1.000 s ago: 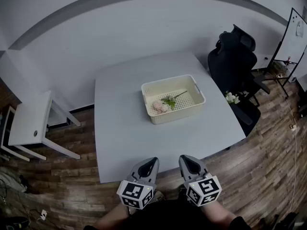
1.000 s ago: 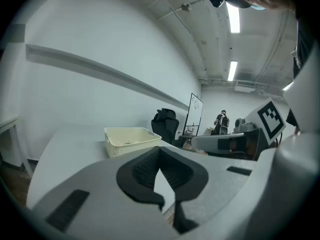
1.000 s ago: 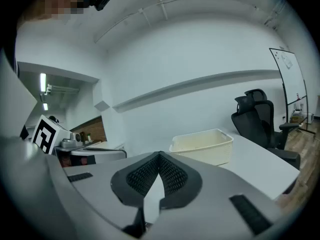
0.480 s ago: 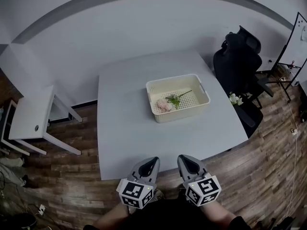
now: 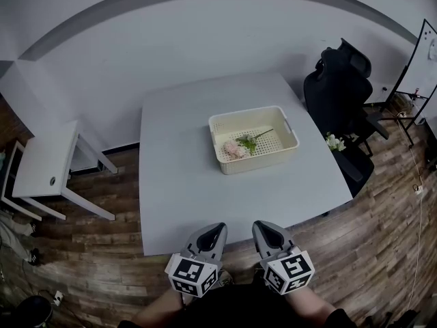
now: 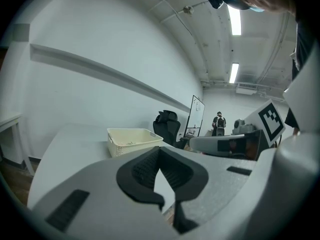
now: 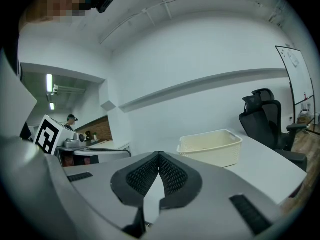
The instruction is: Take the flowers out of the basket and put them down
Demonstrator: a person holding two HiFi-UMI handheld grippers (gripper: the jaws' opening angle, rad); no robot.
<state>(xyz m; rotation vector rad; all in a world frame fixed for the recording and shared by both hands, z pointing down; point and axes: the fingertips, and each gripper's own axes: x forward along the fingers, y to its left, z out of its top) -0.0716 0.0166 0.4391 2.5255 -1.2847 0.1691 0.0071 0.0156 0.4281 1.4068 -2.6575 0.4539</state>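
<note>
Across the wooden floor [image 5: 382, 203] we count one large grey table [image 5: 184, 183], one black office chair [image 5: 338, 91], one small white side table [image 5: 41, 169] and one whiteboard [image 5: 418, 57]. On the grey table stands one cream perforated basket [image 5: 254, 161], toward the far side from us.

We hold two grippers, the left gripper [image 5: 214, 232] and the right gripper [image 5: 263, 229]. They sit side by side at the table's near edge, well apart from the basket. Each has its jaws closed tip to tip with nothing between them.

One pink flower [image 5: 232, 149] with a green stem lies inside the basket, toward its front left corner. One bunch of white flowers [image 5: 332, 141] sits at the chair's seat, off the table's right edge.

Only the head view shows us either bloom; from the gripper views we see the basket's outer wall and cannot make out what lies within. The gripper views alone show us a person [image 6: 218, 124] standing far off, ceiling strip lights [image 6: 234, 21], and each gripper's neighbour from the side.
</note>
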